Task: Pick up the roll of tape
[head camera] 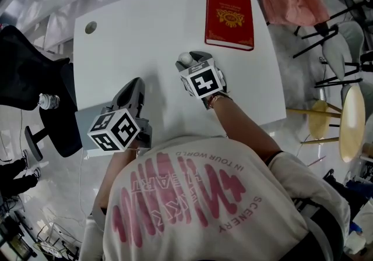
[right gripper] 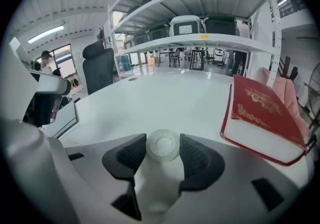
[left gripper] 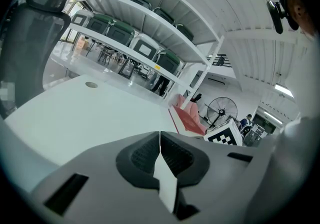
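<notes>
Left gripper (left gripper: 160,140): nearest, on the left, low over the white table (head camera: 134,38), jaws pressed together with nothing between them.
Right gripper (right gripper: 163,155): mid-table, jaws clamped on the roll of tape (right gripper: 162,144).
Roll of tape: small, whitish, between those pads.
Red book (head camera: 229,15): far right, lying flat.

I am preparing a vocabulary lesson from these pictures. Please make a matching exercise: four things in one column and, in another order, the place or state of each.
Things
1. roll of tape
2. red book
3. left tongs
4. black chair

Places or states
A. closed, nothing between them
B. beside the white table, on the left in the head view
C. between the pads of the right tongs
D. flat on the table, at its far right corner

Pairs: 1-C, 2-D, 3-A, 4-B
</notes>
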Motion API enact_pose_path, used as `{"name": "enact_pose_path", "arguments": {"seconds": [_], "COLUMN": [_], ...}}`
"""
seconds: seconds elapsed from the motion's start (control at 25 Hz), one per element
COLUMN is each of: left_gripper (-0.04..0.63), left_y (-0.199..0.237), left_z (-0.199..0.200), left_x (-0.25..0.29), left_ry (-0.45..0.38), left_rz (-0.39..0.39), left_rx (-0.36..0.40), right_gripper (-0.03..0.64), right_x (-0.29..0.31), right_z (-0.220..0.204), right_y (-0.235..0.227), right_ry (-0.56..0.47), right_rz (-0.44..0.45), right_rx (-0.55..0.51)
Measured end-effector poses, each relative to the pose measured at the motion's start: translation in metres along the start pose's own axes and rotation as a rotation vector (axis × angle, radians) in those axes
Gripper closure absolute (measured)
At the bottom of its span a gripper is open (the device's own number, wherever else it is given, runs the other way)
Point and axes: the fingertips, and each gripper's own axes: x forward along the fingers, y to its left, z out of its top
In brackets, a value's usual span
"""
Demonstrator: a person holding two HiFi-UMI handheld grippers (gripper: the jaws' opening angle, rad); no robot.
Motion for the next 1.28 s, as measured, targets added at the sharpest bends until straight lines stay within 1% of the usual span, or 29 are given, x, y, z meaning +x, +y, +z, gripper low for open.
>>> {"name": "enact_pose_path", "arguments": {"seconds": [0.4,0.56,0.84,1.04,1.28], "left_gripper": [0.571,0.569,0.569,0.571,0.571], "left_y": [0.003,0.005,0.002,-0.004,-0.013], "left_z": [0.003,0.005,0.01,0.013,0.011], "left_x": [0.0,-0.001,-0.006,-0.002,-0.001], "left_ry": [-0.005,-0.012,-0.019,-0.014,-0.01], "left_rz": [-0.002,0.004,0.009,-0.004,-0.031], "left_rx": [-0.016,-0.015,-0.01,-0.002,0.001], "right_gripper": [0.402,0.4,0.4,0.402,0.402], "right_x": [0.0,0.0,-0.01,-0.018,-0.033], "right_z": [0.0,0.001,-0.003,-0.006,-0.003], "right_y": [-0.001,-0.001,0.0,-0.002,0.003], "right_ry": [0.015,0.023,0.071,0.086,0.066], "right_rz": [-0.004,0.01,0.018,0.017,0.027], "right_rx": [0.013,0.014,0.034,0.049,0.074]}}
